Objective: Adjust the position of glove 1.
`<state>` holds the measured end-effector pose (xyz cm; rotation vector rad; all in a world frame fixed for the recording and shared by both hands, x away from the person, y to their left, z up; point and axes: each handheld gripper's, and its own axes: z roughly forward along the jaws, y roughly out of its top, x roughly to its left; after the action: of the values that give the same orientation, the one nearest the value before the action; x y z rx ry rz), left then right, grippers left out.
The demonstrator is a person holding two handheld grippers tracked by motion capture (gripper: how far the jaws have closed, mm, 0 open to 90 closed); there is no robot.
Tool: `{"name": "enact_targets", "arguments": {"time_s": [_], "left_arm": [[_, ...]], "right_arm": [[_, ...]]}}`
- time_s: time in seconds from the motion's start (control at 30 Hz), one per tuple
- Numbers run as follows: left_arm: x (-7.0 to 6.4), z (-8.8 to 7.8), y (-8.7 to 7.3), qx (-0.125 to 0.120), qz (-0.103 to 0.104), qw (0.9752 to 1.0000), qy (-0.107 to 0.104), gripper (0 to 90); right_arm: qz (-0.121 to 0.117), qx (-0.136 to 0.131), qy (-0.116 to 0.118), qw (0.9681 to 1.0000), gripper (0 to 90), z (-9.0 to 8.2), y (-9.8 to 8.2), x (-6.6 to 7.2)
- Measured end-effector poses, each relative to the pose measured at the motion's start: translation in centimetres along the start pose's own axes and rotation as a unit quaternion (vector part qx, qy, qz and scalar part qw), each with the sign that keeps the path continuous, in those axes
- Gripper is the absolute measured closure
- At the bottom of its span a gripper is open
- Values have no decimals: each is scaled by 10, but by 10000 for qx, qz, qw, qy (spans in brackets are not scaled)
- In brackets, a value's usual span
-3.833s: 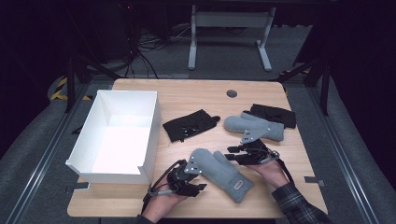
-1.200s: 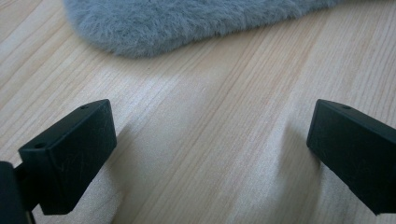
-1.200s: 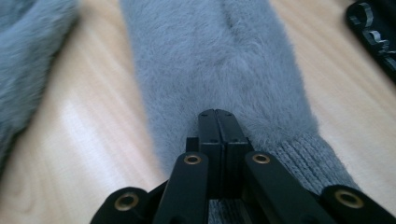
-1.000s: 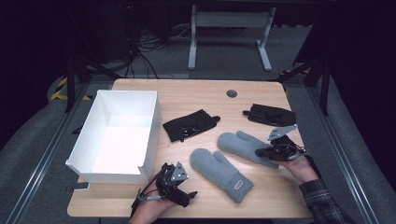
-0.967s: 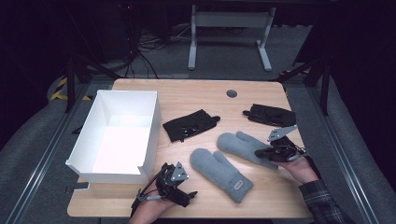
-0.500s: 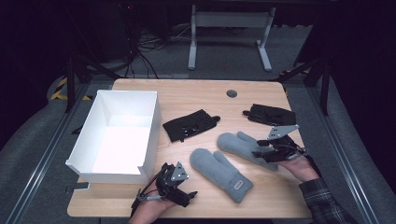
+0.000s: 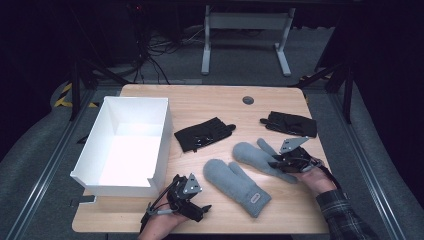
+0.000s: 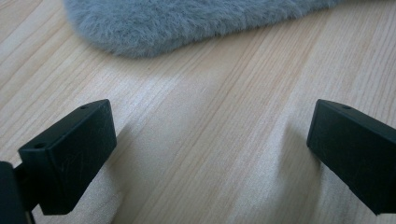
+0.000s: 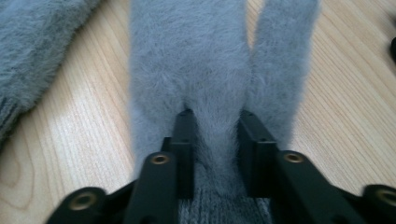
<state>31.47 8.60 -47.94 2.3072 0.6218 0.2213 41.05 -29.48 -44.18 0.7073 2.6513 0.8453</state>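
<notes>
- Dark room around a pale wooden table [image 7: 210, 100]; white box [image 7: 125, 145] stands on its left part.
- Two grey mittens lie side by side on the near right part. Far mitten [image 7: 255, 156] points toward the table's middle, thumb on its far side; near mitten [image 7: 235, 186] lies just beside it, apart from both grippers.
- Right gripper [image 7: 286, 162] sits at the cuff end of the far mitten. In the right gripper view its jaws have just been closing and now pinch a fold of that mitten [image 9: 210, 84] between them, fur bulging up past the pads; thumb runs alongside to the right.
- Mitten appears to rest flat on the wood, though the cuff end under the gripper is hard to read.
- Left gripper [image 7: 192, 210] rests at the near edge, by the box's corner. Its jaws stand wide apart over bare wood, nothing between them; the near mitten's rounded tip [image 8: 187, 23] lies just ahead.
- Two black gloves lie farther back: one [image 7: 202, 134] mid-table, one [image 7: 290, 123] toward the right edge.
</notes>
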Motion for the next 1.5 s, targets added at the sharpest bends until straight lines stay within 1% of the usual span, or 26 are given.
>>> {"name": "enact_targets", "arguments": {"time_s": [0.07,0.1,0.13,0.17,0.23,0.27,0.3,0.37,0.43,0.6,0.67,0.77,0.83,0.9,0.97,1.03,1.23,1.4,1.47,1.5], "left_arm": [[0,0,0,-1,2,10000,0,17],[0,0,0,-1,-1,10000,0,17],[0,0,0,-1,0,10000,0,17],[0,0,0,-1,0,10000,0,17],[0,0,0,-1,0,10000,1,17],[0,0,0,-1,0,10000,0,17],[0,0,0,-2,2,10000,-1,17],[0,0,0,-1,-3,10000,-1,17],[0,0,0,3,-6,10000,2,17],[0,0,0,2,-9,10000,6,16],[0,0,0,1,-10,10000,7,15],[0,0,0,4,-16,10000,17,13],[-1,0,0,5,-30,10000,8,11],[-1,0,0,9,-33,10000,12,11],[-1,0,0,11,-32,10000,15,11],[-1,0,0,10,-42,10000,7,11],[-1,1,1,22,-58,10000,9,7],[-1,1,1,26,-55,10000,14,5],[-1,1,1,44,-51,10000,16,4],[-1,1,1,42,-52,10000,18,4]], "right_arm": [[10,-16,14,10000,796,-1,0,-1],[56,-28,41,10000,807,-1,-1,-2],[109,-64,67,9999,817,-2,-1,-3],[213,-109,105,9997,825,-4,-2,-5],[320,-200,115,9992,841,-8,-3,-8],[409,-257,129,9987,846,-11,-3,-9],[556,-327,170,9978,851,-15,-5,-11],[646,-355,193,9971,854,-20,-6,-12],[685,-381,198,9967,855,-22,-6,-13],[935,-591,221,9936,857,-36,-3,-12],[1055,-668,255,9918,856,-42,-1,-9],[1167,-753,339,9897,857,-47,2,-6],[1215,-788,347,9888,857,-50,5,-2],[1224,-800,330,9887,856,-52,9,4],[1230,-804,364,9885,857,-53,13,9],[1221,-829,405,9882,857,-55,18,16],[1334,-800,460,9868,857,-57,35,40],[1326,-695,504,9874,857,-53,47,64],[1259,-668,555,9882,856,-50,50,73],[1244,-623,567,9886,857,-47,54,80]]}}
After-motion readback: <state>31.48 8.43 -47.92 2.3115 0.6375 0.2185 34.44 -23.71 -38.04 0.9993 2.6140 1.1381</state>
